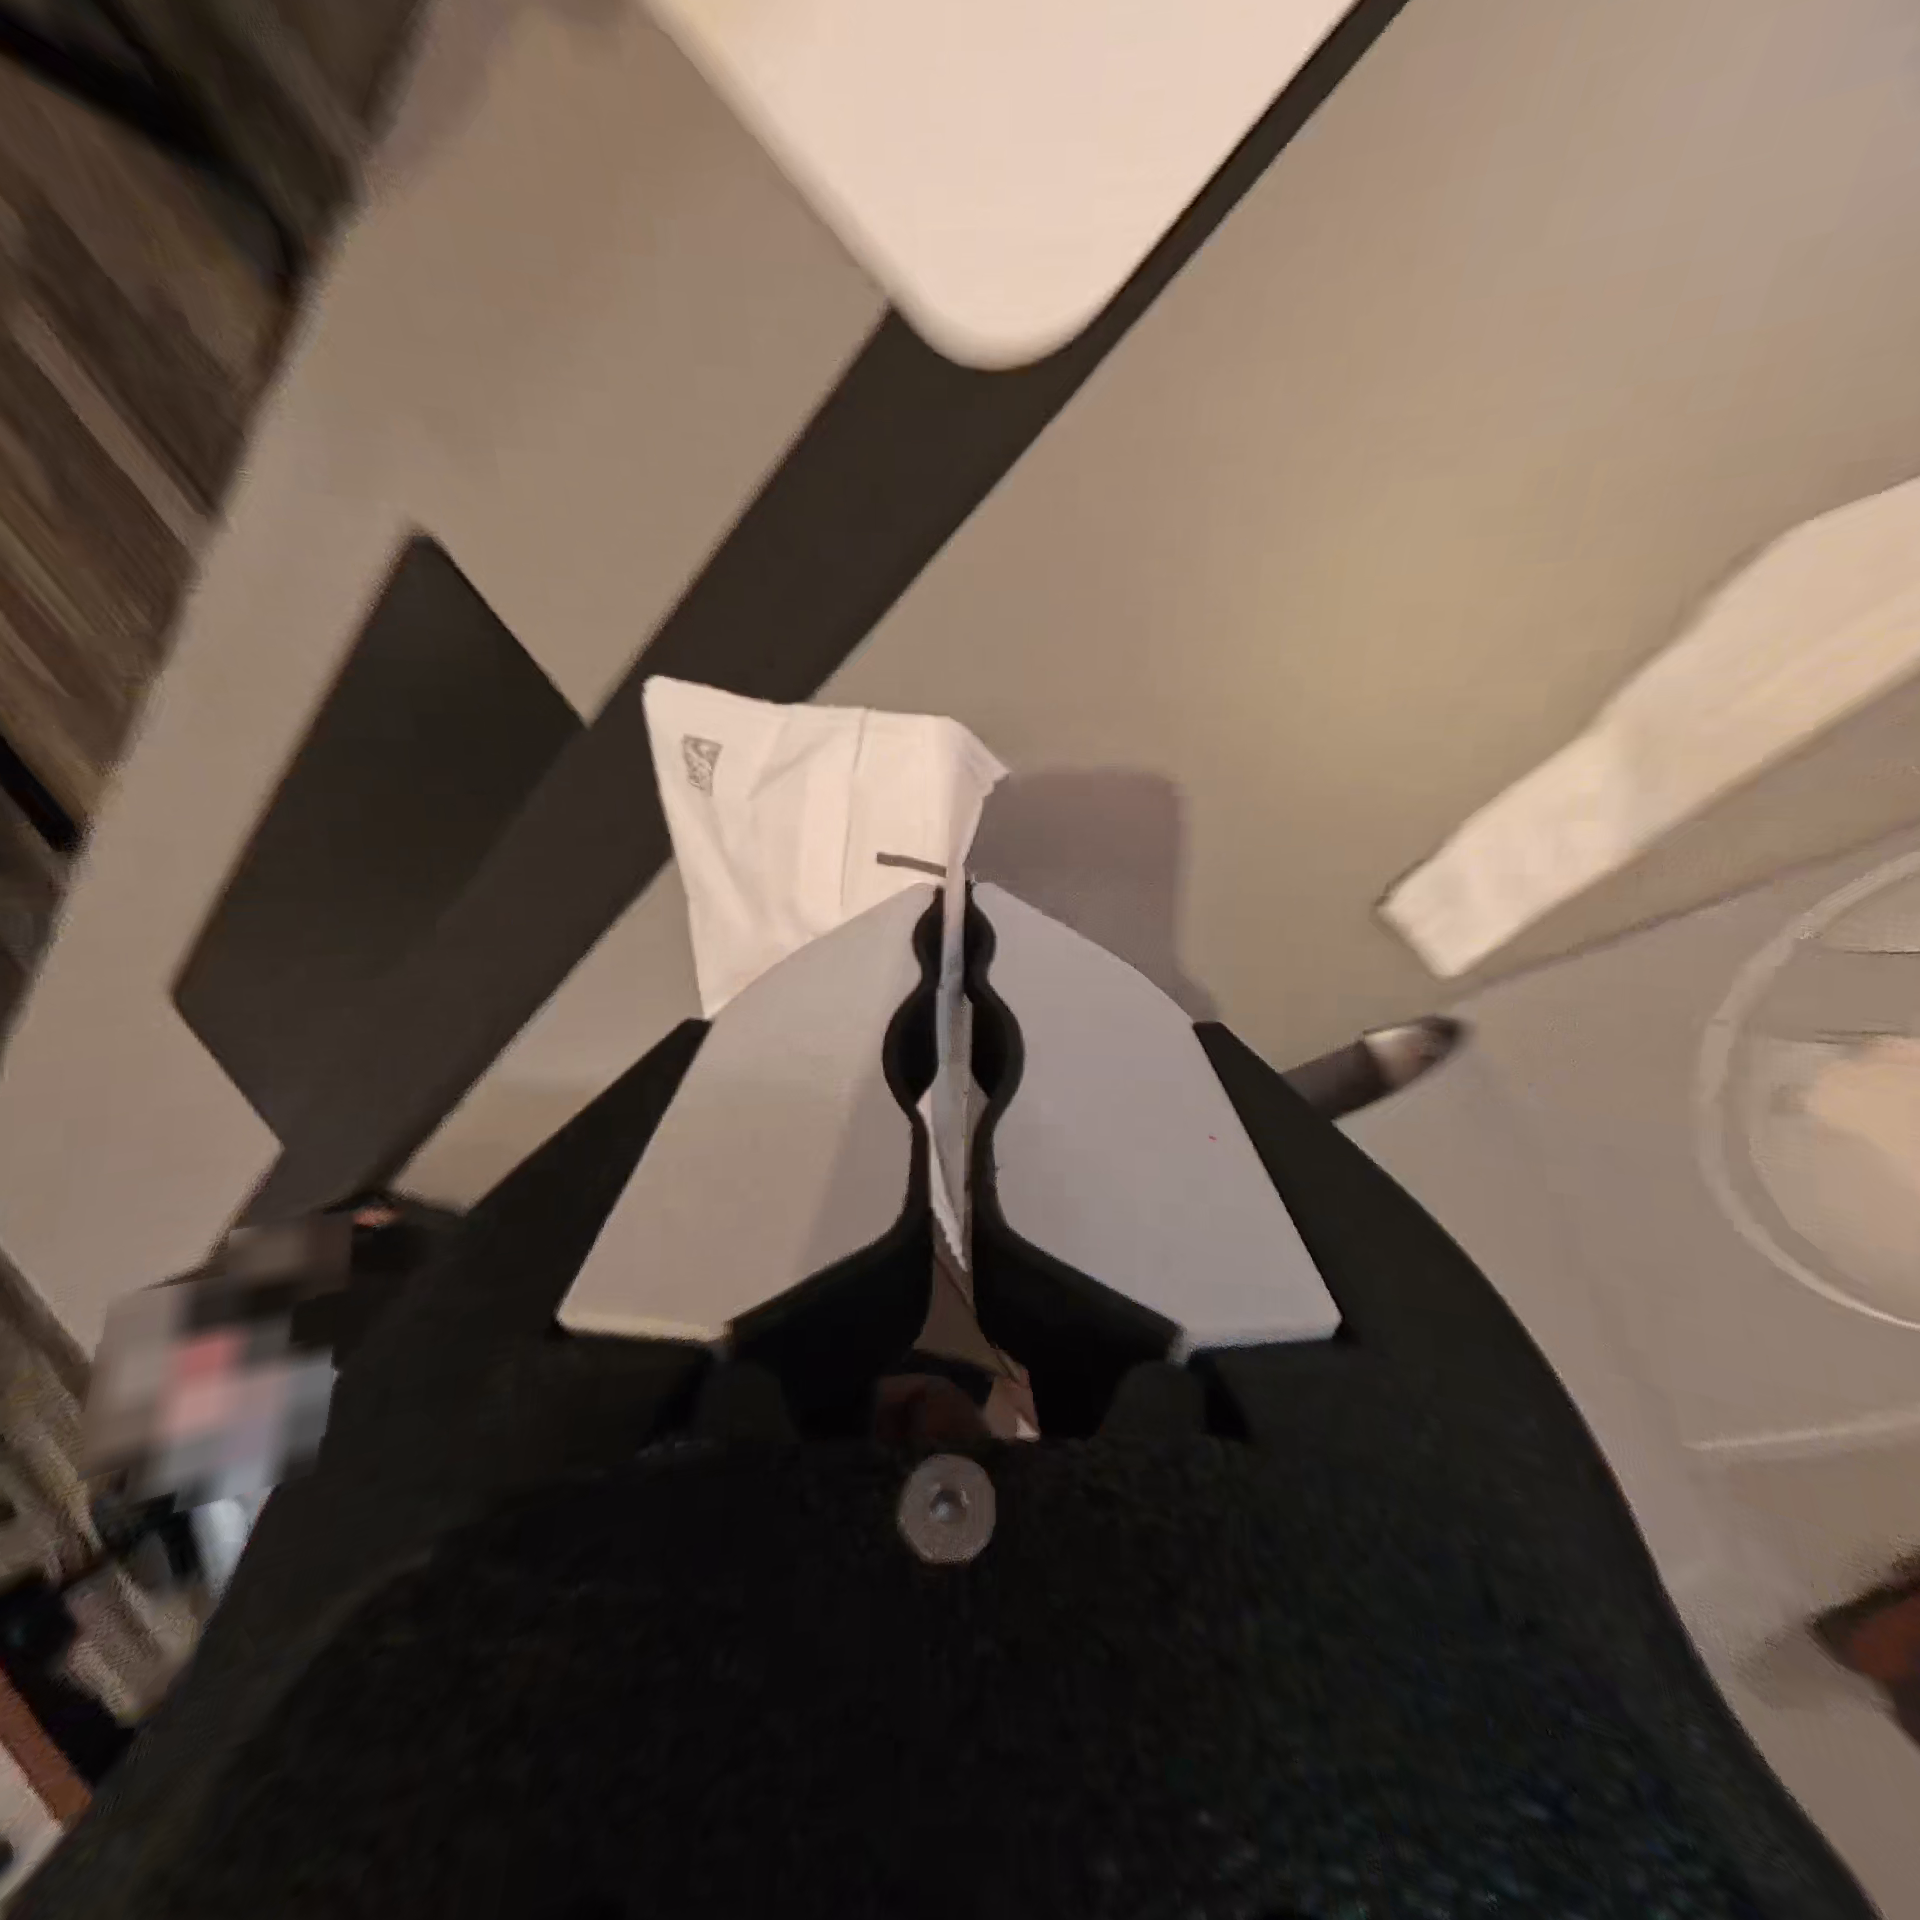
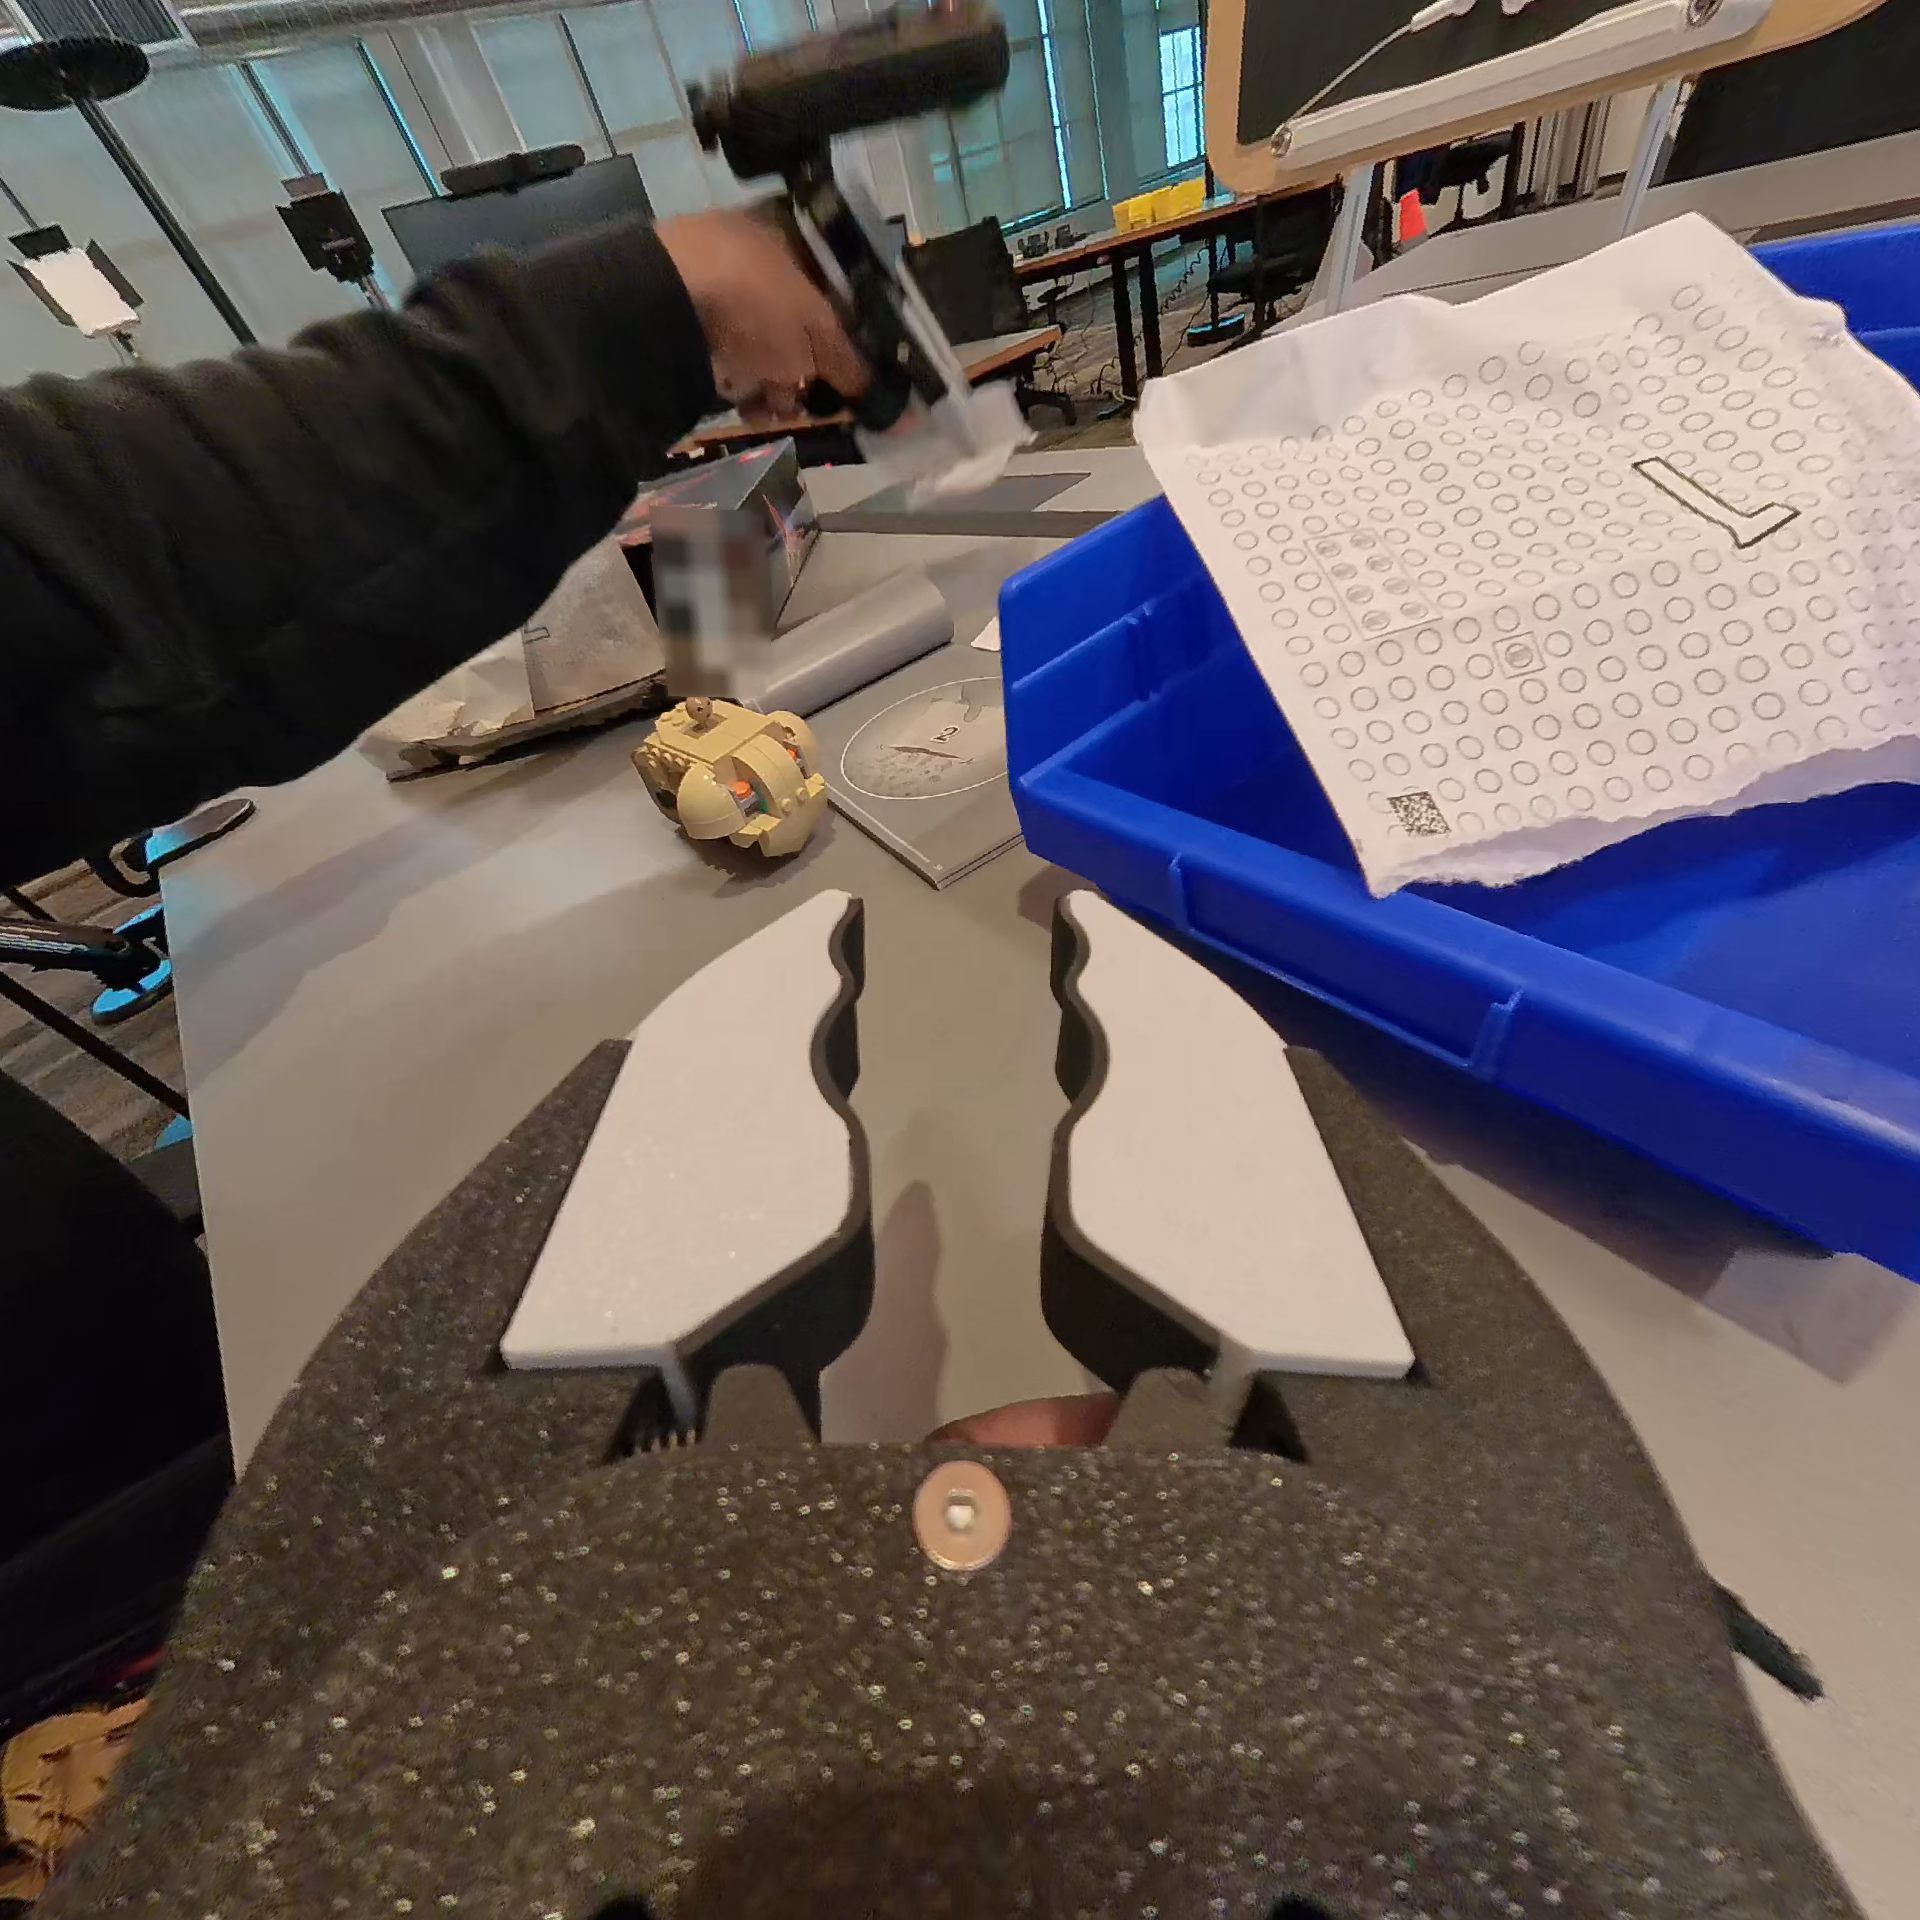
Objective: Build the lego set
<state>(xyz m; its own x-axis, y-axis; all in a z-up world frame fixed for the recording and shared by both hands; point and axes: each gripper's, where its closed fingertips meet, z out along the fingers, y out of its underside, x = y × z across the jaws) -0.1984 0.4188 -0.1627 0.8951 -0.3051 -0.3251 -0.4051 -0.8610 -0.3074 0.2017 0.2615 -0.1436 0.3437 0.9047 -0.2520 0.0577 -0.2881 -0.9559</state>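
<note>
My left gripper (image 1: 954, 894) is shut on a small white paper piece (image 1: 810, 831). The paper is pinched between the pads and sticks out ahead to the left, above the grey table (image 1: 1299, 623). In the right wrist view the left gripper (image 2: 935, 416) is held high over the far end of the table by a hand in a dark sleeve (image 2: 364, 499), with the white paper (image 2: 971, 447) hanging from it. My right gripper (image 2: 956, 914) is open and empty above the grey table (image 2: 468, 987), just left of a blue bin (image 2: 1299, 883).
A white torn sheet printed with circles (image 2: 1558, 582) lies over the blue bin. A tan brick model (image 2: 727, 774), a grey booklet (image 2: 925, 769), a dark box (image 2: 748, 530) and torn grey packaging (image 2: 520, 686) lie on the table. Another white paper (image 1: 1662, 769) lies at the right. About 45 centimeters separates my left fingertips from my right. My right gripper is the nearer one to the tan brick model (image 2: 727, 774): about 20 centimeters, against 30 centimeters.
</note>
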